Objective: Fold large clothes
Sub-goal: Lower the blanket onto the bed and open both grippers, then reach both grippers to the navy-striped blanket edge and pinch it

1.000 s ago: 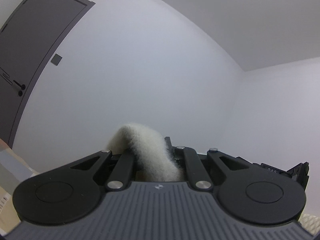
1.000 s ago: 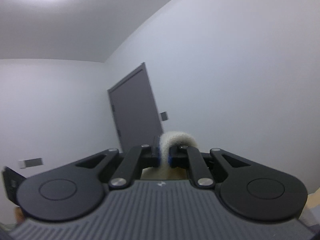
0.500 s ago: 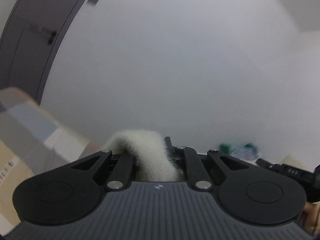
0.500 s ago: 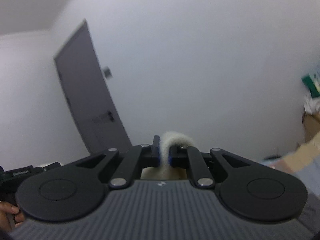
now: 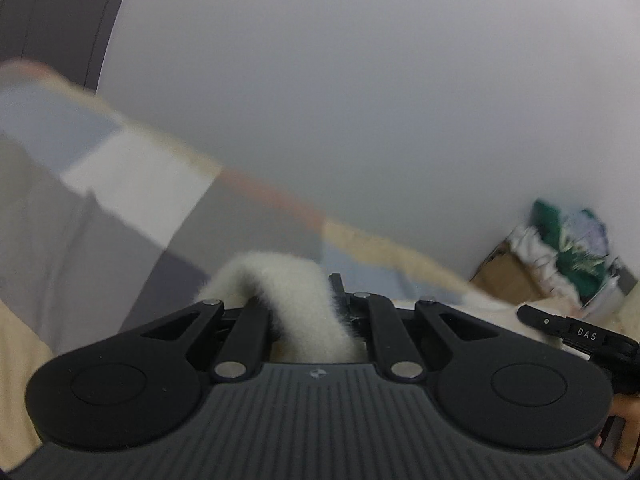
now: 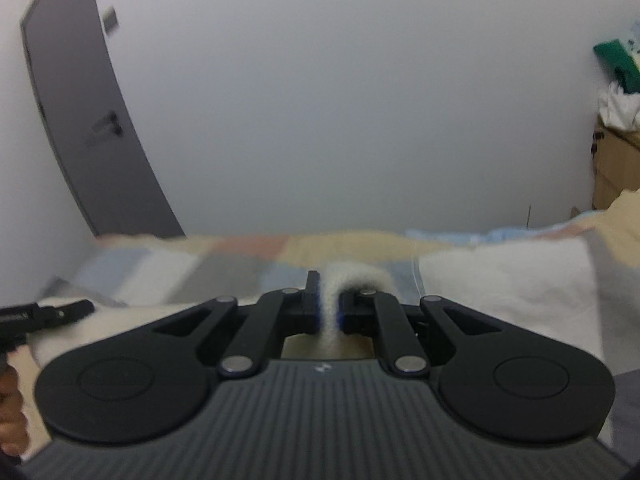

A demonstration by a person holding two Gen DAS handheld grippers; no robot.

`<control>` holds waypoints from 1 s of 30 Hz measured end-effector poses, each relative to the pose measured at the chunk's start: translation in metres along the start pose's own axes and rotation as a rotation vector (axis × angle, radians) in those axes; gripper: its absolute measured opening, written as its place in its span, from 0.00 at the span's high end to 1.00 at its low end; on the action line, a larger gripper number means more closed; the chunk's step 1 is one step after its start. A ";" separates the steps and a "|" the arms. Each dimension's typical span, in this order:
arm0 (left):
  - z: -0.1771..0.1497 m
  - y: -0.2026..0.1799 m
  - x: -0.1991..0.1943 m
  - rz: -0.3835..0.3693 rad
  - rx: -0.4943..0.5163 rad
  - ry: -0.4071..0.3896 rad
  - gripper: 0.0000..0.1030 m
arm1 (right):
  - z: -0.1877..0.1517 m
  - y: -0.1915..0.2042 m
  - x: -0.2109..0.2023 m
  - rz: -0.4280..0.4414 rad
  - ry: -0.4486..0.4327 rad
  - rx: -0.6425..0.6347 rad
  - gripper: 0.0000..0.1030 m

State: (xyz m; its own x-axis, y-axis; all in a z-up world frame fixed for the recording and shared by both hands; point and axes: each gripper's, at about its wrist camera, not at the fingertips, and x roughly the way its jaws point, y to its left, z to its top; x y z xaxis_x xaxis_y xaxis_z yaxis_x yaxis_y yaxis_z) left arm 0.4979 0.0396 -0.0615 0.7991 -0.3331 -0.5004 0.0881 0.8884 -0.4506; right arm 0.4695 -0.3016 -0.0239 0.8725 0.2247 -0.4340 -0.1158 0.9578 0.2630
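A cream fleece garment (image 5: pixel 296 304) is pinched in my left gripper (image 5: pixel 304 308), a thick fold bulging up between the jaws. My right gripper (image 6: pixel 329 308) is shut on another fold of the same fleece garment (image 6: pixel 356 276). Both grippers are held above a bed covered with a pastel patchwork blanket (image 6: pixel 248 256), which also shows in the left wrist view (image 5: pixel 132 184). The rest of the garment hangs below the grippers, hidden. The right gripper's tip (image 5: pixel 576 332) shows at the right of the left wrist view.
A grey door (image 6: pixel 80 120) stands at the left, also seen in the left wrist view (image 5: pixel 60 12). A cardboard box (image 5: pixel 516 276) heaped with green and white clothes stands at the right by the wall. White fabric (image 6: pixel 508 284) lies on the bed.
Both grippers have tilted down from ceiling and wall toward the bed; the blanket and the box of clothes have come into view. Both stay shut on the fleece.
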 end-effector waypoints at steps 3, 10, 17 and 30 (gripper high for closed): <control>-0.002 0.033 0.060 0.029 0.009 0.070 0.89 | -0.013 -0.001 0.029 -0.026 0.051 -0.036 0.89; -0.013 0.046 0.100 0.072 0.024 0.151 0.88 | -0.050 -0.030 0.071 -0.108 0.202 0.027 0.89; -0.008 0.029 0.066 0.081 0.034 0.170 0.53 | -0.055 -0.030 0.052 -0.099 0.179 0.050 0.72; -0.033 -0.028 -0.131 0.111 0.084 0.056 0.49 | -0.059 0.009 -0.086 -0.043 0.059 0.018 0.50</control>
State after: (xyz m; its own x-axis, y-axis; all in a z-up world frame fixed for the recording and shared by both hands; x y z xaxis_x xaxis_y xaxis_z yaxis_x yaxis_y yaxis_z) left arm 0.3717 0.0477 -0.0074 0.7724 -0.2468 -0.5853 0.0529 0.9432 -0.3280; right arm 0.3659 -0.3016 -0.0348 0.8468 0.1940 -0.4952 -0.0698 0.9636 0.2582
